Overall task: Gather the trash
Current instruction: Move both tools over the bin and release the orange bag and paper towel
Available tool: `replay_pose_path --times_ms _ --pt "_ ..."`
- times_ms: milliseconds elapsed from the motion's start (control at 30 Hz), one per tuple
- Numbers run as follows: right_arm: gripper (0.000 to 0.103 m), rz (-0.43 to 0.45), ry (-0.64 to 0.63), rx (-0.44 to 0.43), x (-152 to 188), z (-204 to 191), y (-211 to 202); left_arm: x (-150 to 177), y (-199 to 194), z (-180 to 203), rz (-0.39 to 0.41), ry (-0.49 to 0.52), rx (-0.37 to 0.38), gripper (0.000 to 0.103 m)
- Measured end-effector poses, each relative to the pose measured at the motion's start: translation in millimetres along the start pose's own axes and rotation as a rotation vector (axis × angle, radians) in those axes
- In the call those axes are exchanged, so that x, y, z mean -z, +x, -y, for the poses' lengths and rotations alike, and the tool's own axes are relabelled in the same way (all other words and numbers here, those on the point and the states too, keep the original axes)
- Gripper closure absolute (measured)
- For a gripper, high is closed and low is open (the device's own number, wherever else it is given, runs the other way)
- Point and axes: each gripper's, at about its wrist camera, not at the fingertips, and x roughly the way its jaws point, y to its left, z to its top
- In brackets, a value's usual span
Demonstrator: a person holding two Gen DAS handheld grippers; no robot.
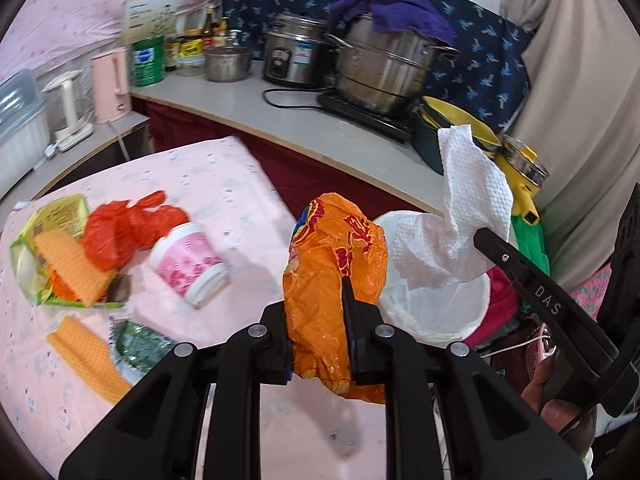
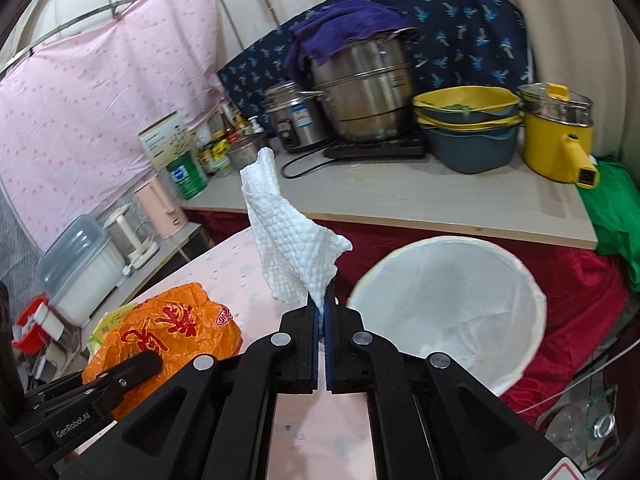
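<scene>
My left gripper (image 1: 320, 300) is shut on a crumpled orange plastic bag (image 1: 332, 264) and holds it above the pink table's right edge, beside the white-lined bin (image 1: 444, 316). My right gripper (image 2: 321, 304) is shut on a white paper towel (image 2: 288, 236) and holds it up just left of the bin (image 2: 452, 304). The towel (image 1: 460, 216) hangs over the bin's rim in the left wrist view. The orange bag (image 2: 172, 328) shows at lower left of the right wrist view.
On the pink table (image 1: 224, 184) lie a red plastic bag (image 1: 120, 232), a pink cup (image 1: 188, 264), a green wrapper (image 1: 48, 236), orange wafers (image 1: 88, 356) and a foil packet (image 1: 140, 340). A counter (image 2: 400, 196) with pots stands behind the bin.
</scene>
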Motion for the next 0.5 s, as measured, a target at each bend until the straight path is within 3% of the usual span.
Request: replay_pose_path --times_ms 500 --pt "0.101 0.013 0.106 0.133 4 88 -4 -13 56 88 -0.073 0.145 0.084 0.085"
